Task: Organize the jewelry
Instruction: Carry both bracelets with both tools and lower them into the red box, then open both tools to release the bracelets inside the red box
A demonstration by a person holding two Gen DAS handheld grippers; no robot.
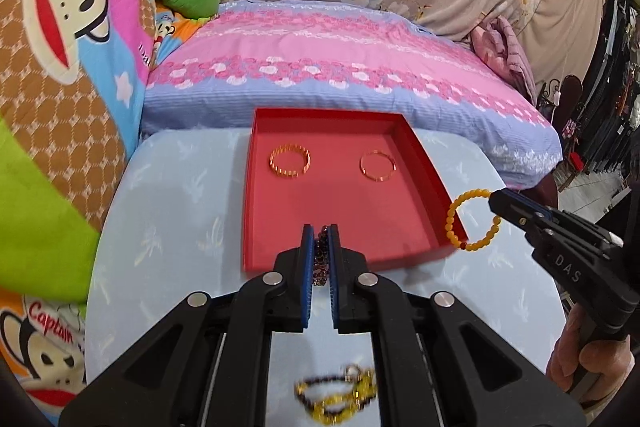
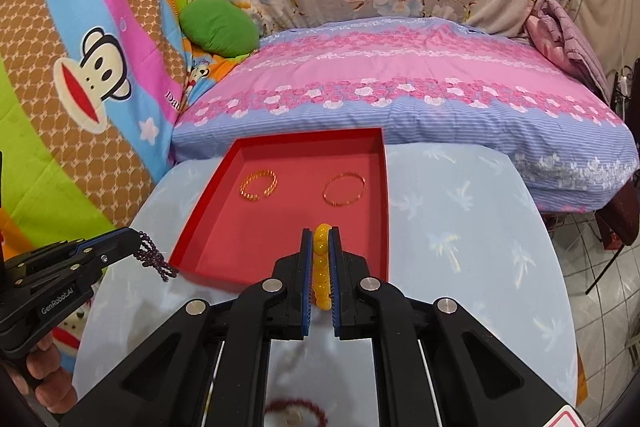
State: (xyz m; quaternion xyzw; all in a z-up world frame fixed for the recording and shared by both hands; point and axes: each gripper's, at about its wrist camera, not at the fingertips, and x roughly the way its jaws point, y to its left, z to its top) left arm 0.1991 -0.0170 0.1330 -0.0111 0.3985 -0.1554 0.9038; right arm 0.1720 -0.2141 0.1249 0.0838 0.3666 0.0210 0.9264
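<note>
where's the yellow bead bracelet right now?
The yellow bead bracelet is clamped in the right gripper, hanging in the air at the red tray's near right corner; two gold bangles lie inside at the far end.

Tray (image 1: 420, 163) sits on the table (image 1: 168, 227), at its far side, a bed (image 1: 340, 67) just behind; two bangles lie well apart in the tray's far half, ridged bangle (image 1: 290, 161) left, thin bangle (image 1: 377, 166) right. Left gripper (image 1: 321, 247) hangs over the tray's near edge (beaded strand (image 1: 320, 259) pinched between its pads). Right gripper (image 2: 321, 251) is to its right over the tray's right side, clamping a bead bracelet (image 2: 322, 267).
</note>
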